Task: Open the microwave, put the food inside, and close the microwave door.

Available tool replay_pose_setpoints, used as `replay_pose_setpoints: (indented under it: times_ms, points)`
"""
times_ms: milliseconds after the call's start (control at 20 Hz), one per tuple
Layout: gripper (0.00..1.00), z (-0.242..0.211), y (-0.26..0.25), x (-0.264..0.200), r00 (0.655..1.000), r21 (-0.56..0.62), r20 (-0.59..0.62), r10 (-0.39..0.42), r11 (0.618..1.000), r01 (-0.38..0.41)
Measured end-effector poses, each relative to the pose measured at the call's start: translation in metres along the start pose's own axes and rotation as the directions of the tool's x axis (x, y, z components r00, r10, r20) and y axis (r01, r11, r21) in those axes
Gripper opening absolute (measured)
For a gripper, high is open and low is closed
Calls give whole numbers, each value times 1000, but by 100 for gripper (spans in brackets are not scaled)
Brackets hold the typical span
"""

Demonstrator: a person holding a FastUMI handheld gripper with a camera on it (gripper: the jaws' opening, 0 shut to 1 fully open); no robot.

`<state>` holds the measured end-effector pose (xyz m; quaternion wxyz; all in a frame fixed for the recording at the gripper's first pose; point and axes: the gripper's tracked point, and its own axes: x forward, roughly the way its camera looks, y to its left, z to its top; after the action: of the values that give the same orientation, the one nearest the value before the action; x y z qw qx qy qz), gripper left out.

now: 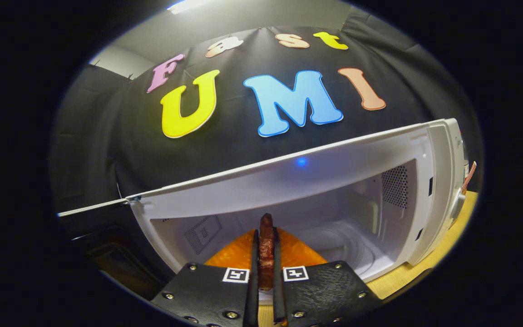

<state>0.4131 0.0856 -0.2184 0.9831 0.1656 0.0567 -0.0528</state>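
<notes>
The white microwave (441,181) stands open just ahead of me, its pale cavity (329,213) facing the fingers, with a glass turntable (350,247) on its floor. My gripper (266,235) is shut on a dark brown, sausage-like piece of food (266,222), which stands up between the fingers and pokes out past their tips at the mouth of the cavity. An orange plate (300,254) spreads out under and behind the fingers, at the front of the cavity. I cannot tell whether it rests on the microwave floor.
The microwave door (116,265) hangs swung out to the left, dark and seen edge-on. A perforated vent (395,186) sits in the right inner wall. The microwave stands on a light wooden table (452,236). Black cloth forms the booth wall behind.
</notes>
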Motion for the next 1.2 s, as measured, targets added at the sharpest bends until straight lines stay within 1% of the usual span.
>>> replay_pose_setpoints:
  times_ms: [150, 200, 300, 400, 500, 600, 650, 700, 750, 800, 850, 950, 1000, 1050, 1100, 1200]
  points:
    - [13, 3, -9, 16, 1000, 15, 27, -15, 1000, 15]
    - [15, 2, -12, 18, 999, -1, 40, -29, 1000, 29]
    - [22, -3, -23, 25, 998, -21, 43, -51, 998, 52]
    - [27, -8, -27, 30, 998, -4, 36, -46, 999, 46]
    - [30, -13, -28, 34, 998, 38, 24, -52, 998, 51]
    - [34, -17, -36, 38, 995, 37, 21, -95, 995, 94]
    - [37, -21, -43, 39, 992, 29, 14, -127, 992, 126]
    - [45, -26, -50, 42, 987, 24, 2, -160, 987, 160]
    - [49, -33, -56, 42, 983, 22, -11, -182, 983, 182]
    - [58, -36, -61, 45, 980, 24, -24, -200, 979, 200]
    - [59, -42, -64, 46, 978, 27, -37, -206, 978, 207]
    - [63, -46, -65, 51, 980, 27, -52, -191, 981, 193]
    - [75, -49, -70, 53, 979, 8, -59, -197, 980, 197]
    - [81, -48, -79, 52, 972, -20, -52, -227, 974, 227]
    - [92, -45, -88, 51, 967, -52, -37, -250, 967, 248]
    - [94, -37, -93, 49, 963, -109, -5, -268, 958, 266]
